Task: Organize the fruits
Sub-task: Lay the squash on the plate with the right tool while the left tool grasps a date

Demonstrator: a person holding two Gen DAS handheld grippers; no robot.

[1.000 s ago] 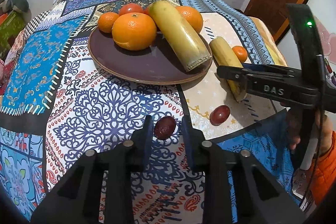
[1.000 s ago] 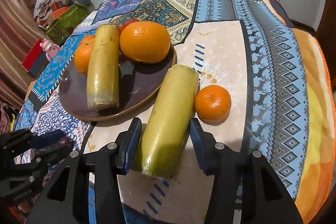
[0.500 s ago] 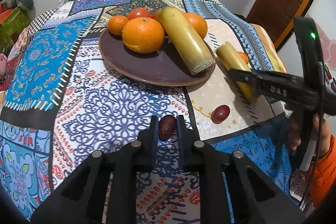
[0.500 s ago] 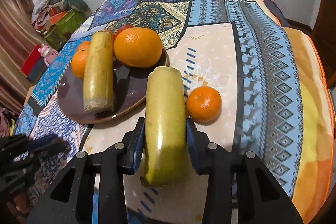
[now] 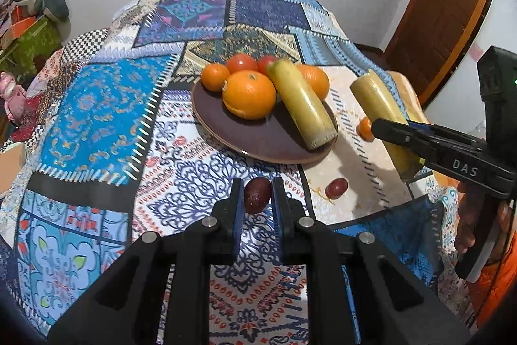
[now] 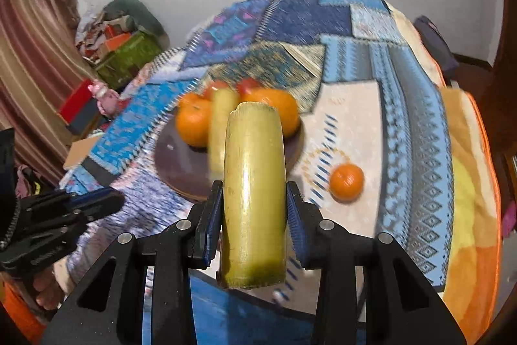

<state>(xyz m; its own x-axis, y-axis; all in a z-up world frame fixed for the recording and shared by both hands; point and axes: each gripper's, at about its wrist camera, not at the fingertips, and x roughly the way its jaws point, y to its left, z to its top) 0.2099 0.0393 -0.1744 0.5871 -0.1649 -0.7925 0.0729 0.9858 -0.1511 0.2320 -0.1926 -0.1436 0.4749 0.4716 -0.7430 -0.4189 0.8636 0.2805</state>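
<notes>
Since a second ago my right gripper (image 6: 254,215), clenched on the cane (image 6: 253,199), has lifted it off the cloth toward the plate (image 5: 258,147) ahead, my left gripper (image 5: 257,199) has clamped and raised one date (image 5: 257,194); a tangerine (image 6: 346,181) and second date (image 5: 336,188) remain off-plate.

Room light bright, even, from above. Left wrist view sharp; soft shadows under plate (image 5: 258,147). Right wrist view blurry, tablecloth (image 6: 349,31) smeared. Small shine on yellow stalk (image 6: 253,193). Edges bent round, corners black.
</notes>
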